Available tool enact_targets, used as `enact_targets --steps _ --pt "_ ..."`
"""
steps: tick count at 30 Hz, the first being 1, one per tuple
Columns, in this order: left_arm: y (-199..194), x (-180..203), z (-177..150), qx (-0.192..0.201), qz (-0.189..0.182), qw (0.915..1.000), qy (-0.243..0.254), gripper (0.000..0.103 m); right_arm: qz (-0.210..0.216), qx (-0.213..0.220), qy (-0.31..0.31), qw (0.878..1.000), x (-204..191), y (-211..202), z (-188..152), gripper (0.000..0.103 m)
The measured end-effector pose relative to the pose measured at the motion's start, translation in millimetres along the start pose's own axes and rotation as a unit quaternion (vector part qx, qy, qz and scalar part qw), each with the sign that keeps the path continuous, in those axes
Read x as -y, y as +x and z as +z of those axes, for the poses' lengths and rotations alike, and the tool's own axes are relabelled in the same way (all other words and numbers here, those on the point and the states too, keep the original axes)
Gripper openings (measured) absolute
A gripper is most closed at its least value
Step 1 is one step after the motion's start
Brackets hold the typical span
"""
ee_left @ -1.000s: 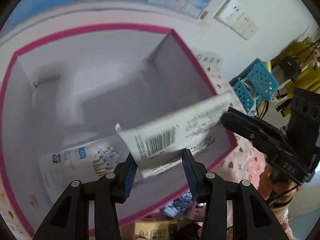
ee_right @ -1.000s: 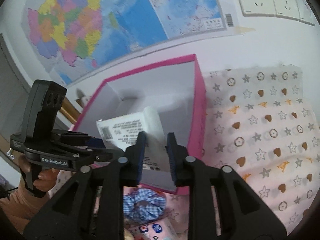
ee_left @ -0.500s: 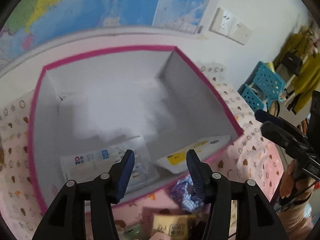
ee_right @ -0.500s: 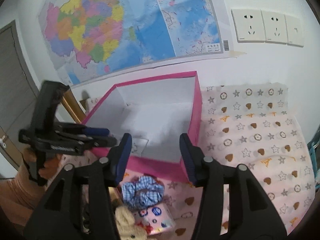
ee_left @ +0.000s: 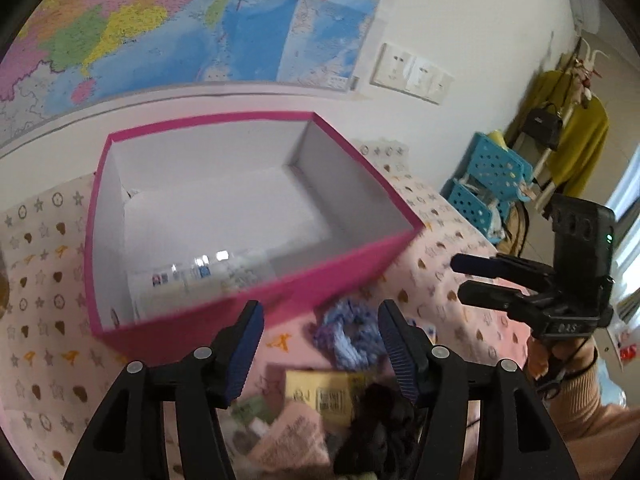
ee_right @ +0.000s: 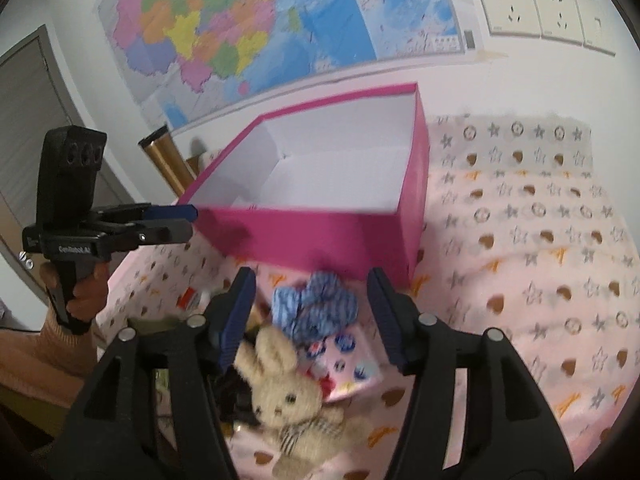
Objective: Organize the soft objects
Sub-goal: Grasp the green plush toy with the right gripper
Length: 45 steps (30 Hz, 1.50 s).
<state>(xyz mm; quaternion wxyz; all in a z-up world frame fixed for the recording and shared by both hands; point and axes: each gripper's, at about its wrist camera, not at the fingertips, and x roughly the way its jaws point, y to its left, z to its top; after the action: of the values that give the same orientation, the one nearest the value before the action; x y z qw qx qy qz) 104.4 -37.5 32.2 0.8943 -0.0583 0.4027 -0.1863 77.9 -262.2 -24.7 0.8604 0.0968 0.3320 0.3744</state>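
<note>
A pink box with a white inside stands on the patterned cloth; it also shows in the right wrist view. White packets lie in its near part. My left gripper is open and empty, above a blue scrunchie, a yellow packet and a dark soft thing. My right gripper is open and empty, above the blue scrunchie, a beige plush rabbit and a pink printed pack. Each gripper shows in the other's view, the right one and the left one.
A pink cloth with stars and hearts covers the table. A map and wall sockets are behind the box. Blue baskets and hanging clothes stand at the right. A gold tube is left of the box.
Both grippers let go of the white packet, which now lies in the box. Both opened wide and drew back toward the pile of soft things in front of the box.
</note>
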Motion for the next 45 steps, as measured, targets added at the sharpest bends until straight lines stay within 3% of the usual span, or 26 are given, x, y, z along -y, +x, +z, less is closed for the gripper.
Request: enact_targets --steps 9,19,24,31,37,41,45 --pt "-1.4 11.3 -35.6 -0.019 -0.024 0.9995 0.009 0.061 0.016 -0.044 0.026 0.999 0.3 8.7 -41.2 0.060" --pt "8.7 22.0 -61.0 -0.044 -0.043 0.9980 0.009 0.061 0.028 -0.051 0.012 0.998 -9.9 15.1 -40.5 0.060" --pt "5.9 19.1 -67.4 -0.050 -0.027 0.9983 0.010 0.061 0.053 -0.034 -0.012 0.998 -30.0 8.3 -37.1 0.060" --pt "-28.5 -21.2 -76.9 -0.016 0.000 0.9989 -0.044 0.061 0.106 -0.035 -0.079 0.991 -78.3 10.7 -32.4 0.060" --pt "-51.1 -52.9 -103.0 -0.011 0.017 0.9961 -0.086 0.061 0.167 -0.089 -0.121 0.974 -120.4 38.4 -50.6 0.060" --pt "-62.1 -70.9 -125.6 -0.018 0.003 0.9927 -0.119 0.061 0.172 -0.127 -0.120 0.969 -132.5 63.6 -64.6 0.060" --pt "-73.4 -76.6 -143.8 -0.027 -0.002 0.9913 -0.129 0.066 0.142 -0.141 -0.117 0.973 -130.7 80.4 -70.4 0.060"
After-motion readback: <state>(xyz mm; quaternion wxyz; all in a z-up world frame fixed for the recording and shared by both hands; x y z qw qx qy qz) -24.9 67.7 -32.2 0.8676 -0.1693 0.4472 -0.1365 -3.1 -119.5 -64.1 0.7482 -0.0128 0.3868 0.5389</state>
